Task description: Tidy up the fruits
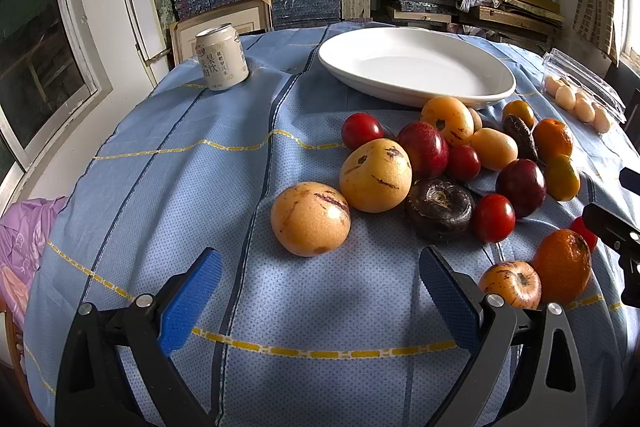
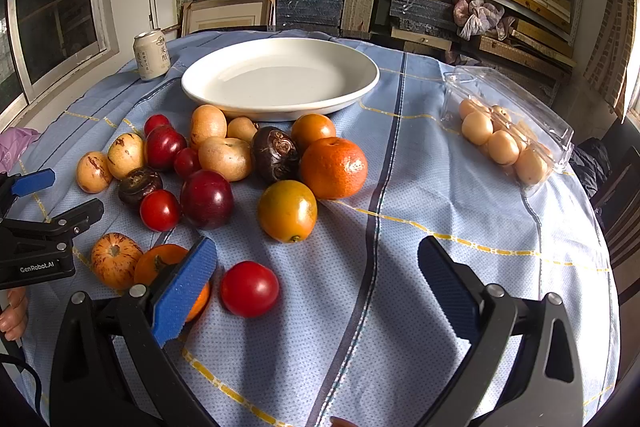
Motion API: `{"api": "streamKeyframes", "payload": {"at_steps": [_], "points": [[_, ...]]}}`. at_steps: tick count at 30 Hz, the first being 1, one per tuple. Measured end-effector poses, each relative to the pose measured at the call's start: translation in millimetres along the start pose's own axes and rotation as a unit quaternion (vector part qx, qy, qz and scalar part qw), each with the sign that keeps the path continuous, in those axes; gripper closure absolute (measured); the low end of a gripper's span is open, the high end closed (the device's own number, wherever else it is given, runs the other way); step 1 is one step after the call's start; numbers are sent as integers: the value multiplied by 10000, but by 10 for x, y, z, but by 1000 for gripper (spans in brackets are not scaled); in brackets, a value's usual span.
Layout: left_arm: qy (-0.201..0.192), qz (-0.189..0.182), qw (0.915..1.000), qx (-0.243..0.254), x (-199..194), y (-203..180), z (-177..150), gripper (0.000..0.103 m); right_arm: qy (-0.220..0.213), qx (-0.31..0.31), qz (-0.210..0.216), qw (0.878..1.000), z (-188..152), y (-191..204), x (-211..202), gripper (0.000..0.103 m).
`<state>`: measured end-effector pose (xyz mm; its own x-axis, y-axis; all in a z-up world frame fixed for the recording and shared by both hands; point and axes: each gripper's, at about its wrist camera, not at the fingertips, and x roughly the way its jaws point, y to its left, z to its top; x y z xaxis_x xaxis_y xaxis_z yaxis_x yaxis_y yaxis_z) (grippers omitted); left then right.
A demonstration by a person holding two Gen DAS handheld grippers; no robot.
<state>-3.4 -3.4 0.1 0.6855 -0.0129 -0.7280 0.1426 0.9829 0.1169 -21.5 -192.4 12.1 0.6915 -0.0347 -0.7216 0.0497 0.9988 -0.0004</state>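
The left gripper (image 1: 320, 291) hangs low over the bench (image 1: 168, 187) with its jaws spread wide and nothing between them; the blue pads (image 1: 192, 303) face each other across bare cloth. The right gripper (image 2: 318, 291) is posed the same way, jaws wide apart and holding nothing, tilted down toward the bench. In the right wrist view the left gripper shows side-on at the left edge, with bare fingers (image 2: 14, 311) of the person's hand just below it.

Our left gripper (image 1: 320, 291) and right gripper (image 2: 318, 281) show black angular arms, silver screws and textured blue finger pads (image 1: 192, 301); white "GenRobot.AI" lettering marks the left one's housing, bare fingertips (image 2: 12, 311) beside it
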Motion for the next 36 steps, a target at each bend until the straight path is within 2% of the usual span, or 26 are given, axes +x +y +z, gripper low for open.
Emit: {"api": "streamKeyframes", "payload": {"at_steps": [36], "points": [[-41,-334,9993,134,-27,-83,4,3,-77,-29,16,10000,36,38,-85,4]]}}
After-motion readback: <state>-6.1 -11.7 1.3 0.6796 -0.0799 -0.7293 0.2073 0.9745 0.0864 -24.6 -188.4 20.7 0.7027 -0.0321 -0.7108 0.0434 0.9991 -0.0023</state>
